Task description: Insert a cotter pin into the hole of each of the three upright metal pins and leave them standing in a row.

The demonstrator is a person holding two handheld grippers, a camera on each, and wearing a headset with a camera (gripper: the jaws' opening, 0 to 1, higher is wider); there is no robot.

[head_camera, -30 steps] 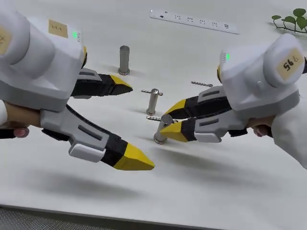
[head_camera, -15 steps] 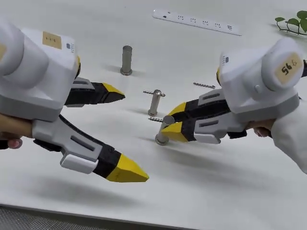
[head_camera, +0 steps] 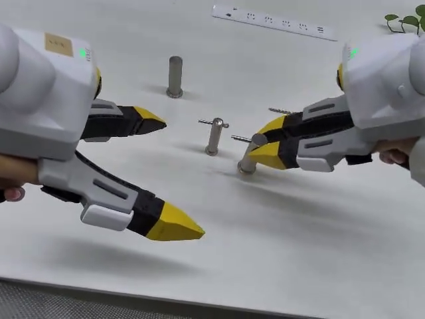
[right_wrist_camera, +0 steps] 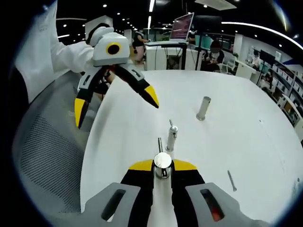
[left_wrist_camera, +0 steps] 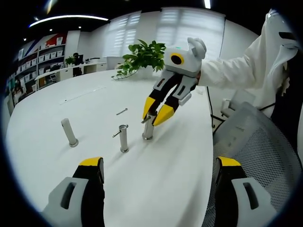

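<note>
Jaws of the right gripper (head_camera: 260, 147) were closed on the upper part of the nearest metal pin (head_camera: 248, 159), pinching it just below its head. In the right gripper view the pin's round top (right_wrist_camera: 163, 161) sat squarely between the yellow tips. A cotter pin (head_camera: 240, 138) already passed through its hole and stuck out on the side away from the gripper. The grip looked meant for placing rather than inserting, so this was probably the step of bringing the pinned piece into line. The pin leaned slightly toward the gripper, its foot at the white table (head_camera: 299, 232); whether it rested there or hung just above could not be told.

Just ahead of the right gripper's tips stood the middle metal pin (head_camera: 214, 137), upright, with its own cotter pin (head_camera: 211, 122) through it. Farther ahead stood the bare far pin (head_camera: 174, 76), its hole unfilled. A loose cotter pin (head_camera: 281, 111) lay on the table close beside the right gripper, likely kept for that last pin.

The left gripper (head_camera: 180, 177) hung over the table with its jaws spread wide and nothing between them, well apart from all three pins, seemingly kept clear. Beyond the far pin lay a power strip (head_camera: 271, 22), and a potted plant (head_camera: 404, 21).
</note>
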